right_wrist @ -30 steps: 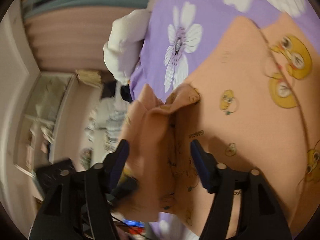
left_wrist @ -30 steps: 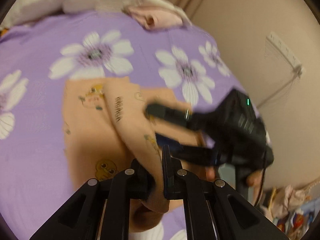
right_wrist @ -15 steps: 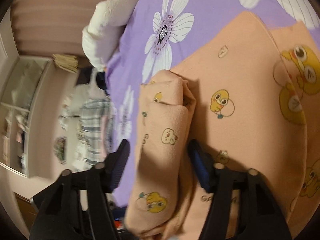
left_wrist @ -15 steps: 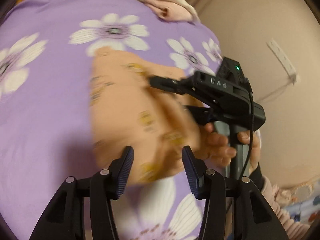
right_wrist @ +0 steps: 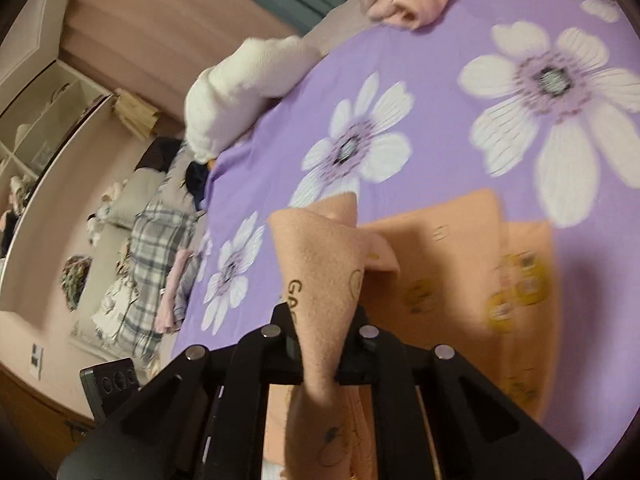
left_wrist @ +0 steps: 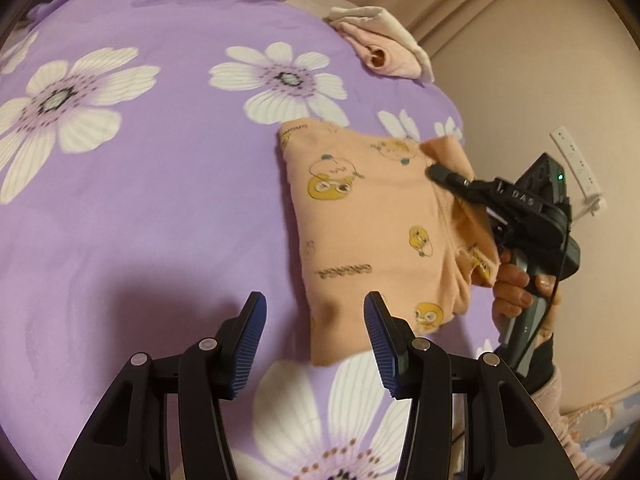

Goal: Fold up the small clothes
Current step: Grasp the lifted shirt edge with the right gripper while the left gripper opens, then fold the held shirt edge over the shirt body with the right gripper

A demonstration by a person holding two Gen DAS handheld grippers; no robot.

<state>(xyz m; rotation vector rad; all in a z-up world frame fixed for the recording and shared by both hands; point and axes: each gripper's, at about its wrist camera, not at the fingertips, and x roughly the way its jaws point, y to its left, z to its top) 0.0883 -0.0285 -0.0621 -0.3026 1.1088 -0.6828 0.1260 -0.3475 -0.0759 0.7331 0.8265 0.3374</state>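
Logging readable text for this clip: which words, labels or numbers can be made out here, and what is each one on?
"DAS": on the body of the right claw.
"GA": brown print on the lifted fold of the peach garment; the rest of the word is cut off behind the claw.
Other brown print on the garment, left wrist view: too blurred to read.

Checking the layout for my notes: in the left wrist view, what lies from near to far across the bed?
Left tool, peach garment, white flower print, pink folded clothes.
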